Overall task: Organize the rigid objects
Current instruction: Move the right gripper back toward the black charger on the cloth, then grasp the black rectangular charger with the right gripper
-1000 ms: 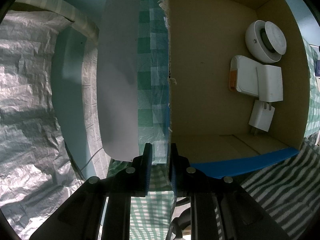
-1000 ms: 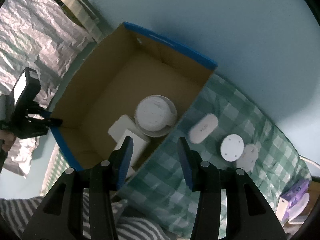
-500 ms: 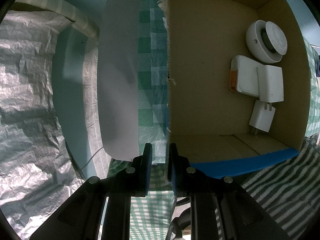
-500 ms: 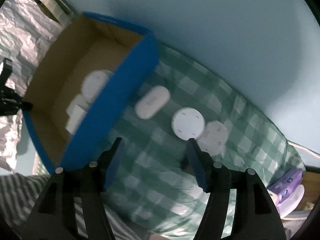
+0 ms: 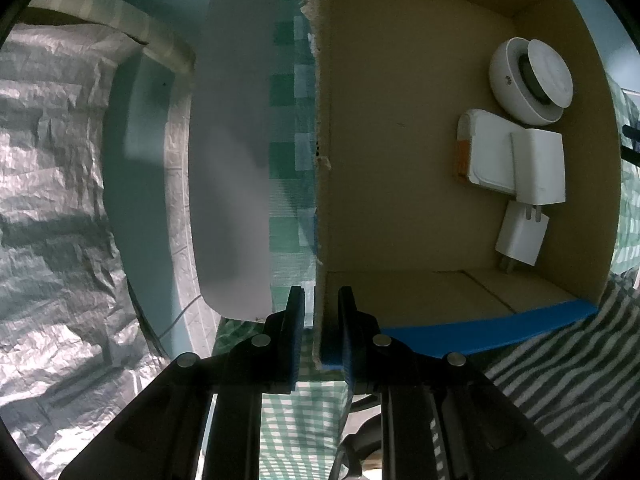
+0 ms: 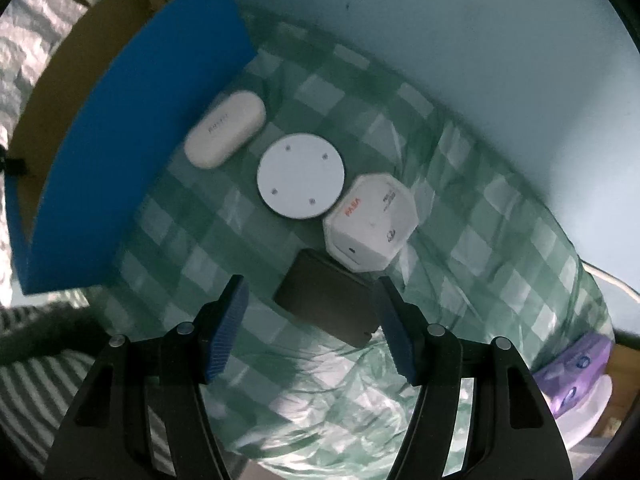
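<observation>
In the left wrist view my left gripper (image 5: 320,300) is shut on the near end of the cardboard box's side wall (image 5: 322,120). Inside the box lie a round white device (image 5: 528,80), a flat white device with an orange end (image 5: 486,152), a white charger block (image 5: 540,172) and a white plug adapter (image 5: 520,240). In the right wrist view my right gripper (image 6: 310,284) stands open above a dark flat rectangular object (image 6: 328,300) that lies between its fingers, untouched. Beyond it sit a white octagonal device (image 6: 372,220), a white disc (image 6: 300,176) and a white oval case (image 6: 224,132).
The box's blue outer wall (image 6: 120,160) rises left of the objects on the green checked cloth (image 6: 480,240). A purple item (image 6: 576,364) sits at the far right. A pale flap (image 5: 236,160) and crinkled silver foil (image 5: 52,200) lie left of the box; striped cloth (image 5: 560,380) is in front.
My right gripper has left the box, swung right and come down over the cloth, with its jaws wider apart. The dark rectangular object has come into view between them. The left gripper has not moved.
</observation>
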Demonstrator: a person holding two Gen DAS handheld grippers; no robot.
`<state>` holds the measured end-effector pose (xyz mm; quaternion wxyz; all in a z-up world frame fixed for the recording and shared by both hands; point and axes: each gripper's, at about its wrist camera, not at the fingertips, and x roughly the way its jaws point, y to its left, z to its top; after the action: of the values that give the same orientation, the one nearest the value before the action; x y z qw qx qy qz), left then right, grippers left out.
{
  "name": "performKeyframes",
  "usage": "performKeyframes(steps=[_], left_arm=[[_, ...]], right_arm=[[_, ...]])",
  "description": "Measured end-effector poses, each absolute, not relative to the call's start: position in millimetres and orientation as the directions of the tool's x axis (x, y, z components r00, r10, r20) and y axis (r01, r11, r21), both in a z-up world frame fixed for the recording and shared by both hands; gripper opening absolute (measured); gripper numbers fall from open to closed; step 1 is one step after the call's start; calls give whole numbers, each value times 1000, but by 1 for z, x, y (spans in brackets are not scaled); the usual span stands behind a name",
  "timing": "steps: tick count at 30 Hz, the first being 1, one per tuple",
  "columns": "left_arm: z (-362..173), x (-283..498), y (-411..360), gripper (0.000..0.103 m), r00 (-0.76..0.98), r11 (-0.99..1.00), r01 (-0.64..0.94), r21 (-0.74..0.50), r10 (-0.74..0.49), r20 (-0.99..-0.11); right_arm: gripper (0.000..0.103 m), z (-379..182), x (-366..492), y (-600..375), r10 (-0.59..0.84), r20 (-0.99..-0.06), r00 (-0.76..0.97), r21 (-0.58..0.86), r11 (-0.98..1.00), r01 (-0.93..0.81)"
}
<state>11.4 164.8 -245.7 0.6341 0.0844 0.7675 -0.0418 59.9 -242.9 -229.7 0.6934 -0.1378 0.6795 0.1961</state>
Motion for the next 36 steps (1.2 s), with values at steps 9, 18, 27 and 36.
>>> performKeyframes(steps=[9, 18, 27, 36], left_arm=[[-244, 12, 164, 17, -178, 983, 175, 47, 79, -981], [-243, 12, 163, 17, -179, 984, 173, 45, 76, -981], [-243, 14, 163, 17, -176, 983, 181, 42, 74, -982], [-244, 14, 161, 17, -178, 980, 194, 44, 79, -981]], right_arm=[[68, -249, 62, -243, 59, -998, -13, 57, 854, -517], [69, -276, 56, -228, -14, -994, -111, 51, 826, -561], [44, -291, 51, -255, 131, -972, -193, 181, 946, -270], [44, -293, 45, -237, 90, -985, -147, 125, 960, -250]])
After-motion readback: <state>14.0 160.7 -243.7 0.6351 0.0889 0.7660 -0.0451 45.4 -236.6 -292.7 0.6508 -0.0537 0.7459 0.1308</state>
